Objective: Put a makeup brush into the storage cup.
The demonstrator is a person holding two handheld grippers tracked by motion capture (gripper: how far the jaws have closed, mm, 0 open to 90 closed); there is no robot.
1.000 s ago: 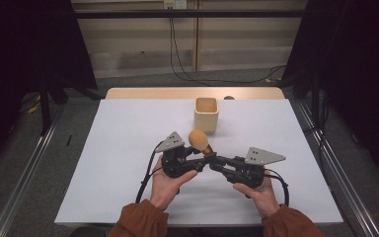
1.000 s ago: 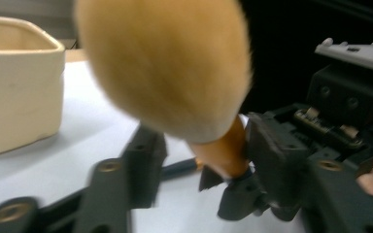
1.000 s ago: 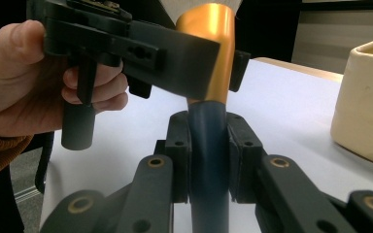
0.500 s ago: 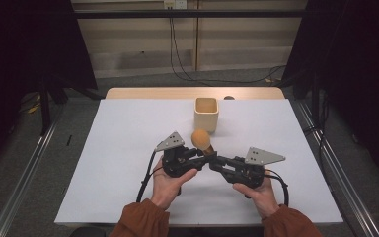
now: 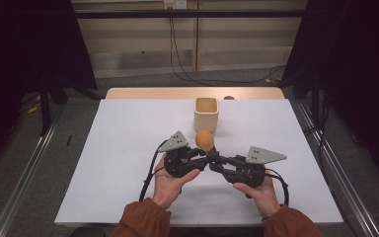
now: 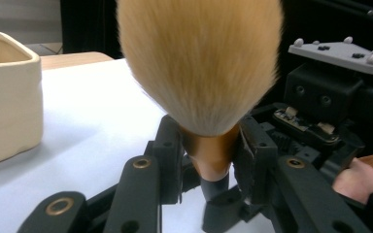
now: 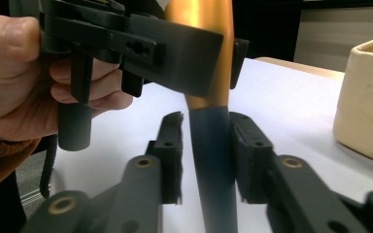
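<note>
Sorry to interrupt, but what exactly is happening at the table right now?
A person holds a claw in each hand and is passing a fluffy makeup brush between them, upright above the white table. The left claw is clamped on the brush's copper collar, having just closed. The right claw has just been opening around the dark handle, with a gap showing beside at least one pad. A cream cup stands just beyond, apart from the brush.

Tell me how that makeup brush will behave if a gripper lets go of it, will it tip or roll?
The brush stands upright on a narrow dark handle with a broad bristle head, so it would probably tip. The handle looks round and smooth, so it may roll and slip. The bristles look soft and likely to flex.
</note>
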